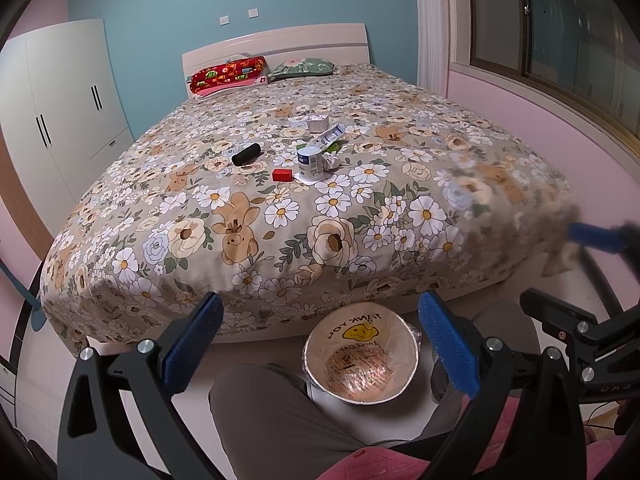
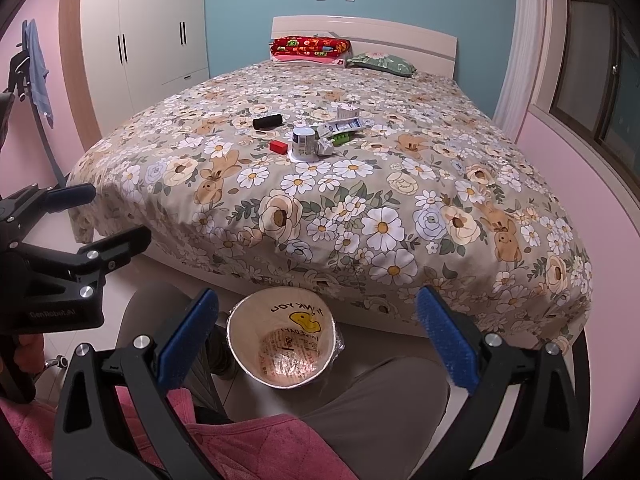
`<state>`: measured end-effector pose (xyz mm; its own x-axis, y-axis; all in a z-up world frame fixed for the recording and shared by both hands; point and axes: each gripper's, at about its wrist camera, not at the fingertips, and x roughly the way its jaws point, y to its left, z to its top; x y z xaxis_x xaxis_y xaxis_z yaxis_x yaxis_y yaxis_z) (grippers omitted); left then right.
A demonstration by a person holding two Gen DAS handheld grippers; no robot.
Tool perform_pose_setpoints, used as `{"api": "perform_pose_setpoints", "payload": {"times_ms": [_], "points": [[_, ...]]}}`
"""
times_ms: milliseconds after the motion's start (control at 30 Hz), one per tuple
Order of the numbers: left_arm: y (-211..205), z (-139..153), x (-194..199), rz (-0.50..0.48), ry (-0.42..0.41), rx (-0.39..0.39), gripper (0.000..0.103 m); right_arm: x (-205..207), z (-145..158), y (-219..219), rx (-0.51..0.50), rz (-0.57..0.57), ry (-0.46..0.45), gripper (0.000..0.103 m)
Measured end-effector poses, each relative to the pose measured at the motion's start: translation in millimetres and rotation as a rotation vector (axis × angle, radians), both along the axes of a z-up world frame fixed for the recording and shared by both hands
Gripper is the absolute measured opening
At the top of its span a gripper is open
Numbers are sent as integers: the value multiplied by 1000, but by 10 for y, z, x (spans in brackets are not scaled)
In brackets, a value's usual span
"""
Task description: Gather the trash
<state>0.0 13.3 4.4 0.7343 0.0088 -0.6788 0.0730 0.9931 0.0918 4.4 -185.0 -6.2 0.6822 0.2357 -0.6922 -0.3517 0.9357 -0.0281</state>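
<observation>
A small pile of items lies mid-bed: a white and blue can (image 1: 311, 161) (image 2: 303, 142), a crumpled paper ball (image 1: 330, 160) (image 2: 325, 147), a white and blue tube (image 1: 329, 135) (image 2: 344, 125), a small white box (image 1: 318, 122) (image 2: 347, 111), a green item (image 1: 334, 146) (image 2: 342, 137), a red block (image 1: 283, 175) (image 2: 278, 146) and a black cylinder (image 1: 246, 153) (image 2: 267, 121). A bag-lined bin (image 1: 362, 358) (image 2: 282, 338) stands on the floor at the bed's foot. My left gripper (image 1: 320, 344) and right gripper (image 2: 316, 340) are both open and empty, held low above the bin.
The bed (image 1: 280, 216) (image 2: 360, 200) has a floral cover, with pillows (image 1: 228, 74) (image 2: 310, 49) at the headboard. A white wardrobe (image 1: 60, 100) (image 2: 152, 28) stands left. A pink wall and window (image 1: 560, 40) are right. The person's legs (image 1: 272, 420) (image 2: 380, 412) flank the bin.
</observation>
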Motion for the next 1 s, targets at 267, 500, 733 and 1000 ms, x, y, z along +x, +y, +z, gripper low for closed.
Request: {"api": "perform_pose_setpoints", "payload": {"times_ms": [267, 500, 733, 1000], "points": [[8, 0, 1, -2, 1, 0, 99, 5, 18, 0, 0, -3, 2, 97], [15, 13, 2, -1, 2, -2, 99, 20, 16, -6, 0, -7, 11, 97], [28, 31, 7, 2, 2, -3, 99, 20, 8, -2, -2, -6, 11, 97], [29, 27, 3, 3, 2, -5, 99, 17, -1, 3, -4, -5, 15, 97]]}}
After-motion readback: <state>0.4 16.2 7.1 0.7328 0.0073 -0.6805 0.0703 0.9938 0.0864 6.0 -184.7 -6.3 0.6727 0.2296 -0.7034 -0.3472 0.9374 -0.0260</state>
